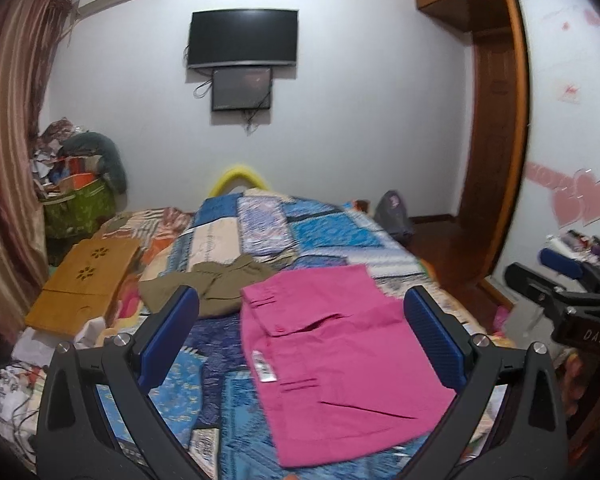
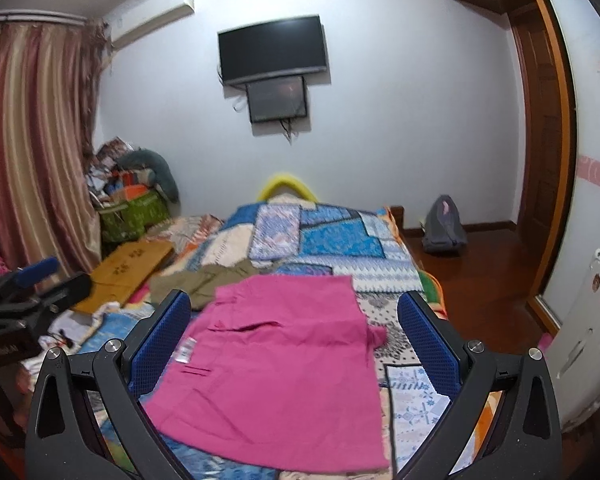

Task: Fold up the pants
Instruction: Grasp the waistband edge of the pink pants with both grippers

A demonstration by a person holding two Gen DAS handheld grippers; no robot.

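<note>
Pink pants [image 1: 340,360] lie folded flat on the patchwork bed cover, waistband to the left with a white label. They also show in the right wrist view [image 2: 284,368]. My left gripper [image 1: 300,332] is open and empty, held above the pants. My right gripper [image 2: 294,336] is open and empty, also above them. The right gripper's body shows at the right edge of the left wrist view [image 1: 572,304]; the left gripper's body shows at the left edge of the right wrist view [image 2: 24,296].
Olive-green pants [image 1: 212,284] lie crumpled just beyond the pink pair. A wooden lap tray [image 1: 84,284] rests at the bed's left. A pillow [image 1: 262,224] lies further back. A clutter pile with a green bag [image 1: 76,208] stands by the curtain. A grey backpack [image 2: 444,224] sits on the floor.
</note>
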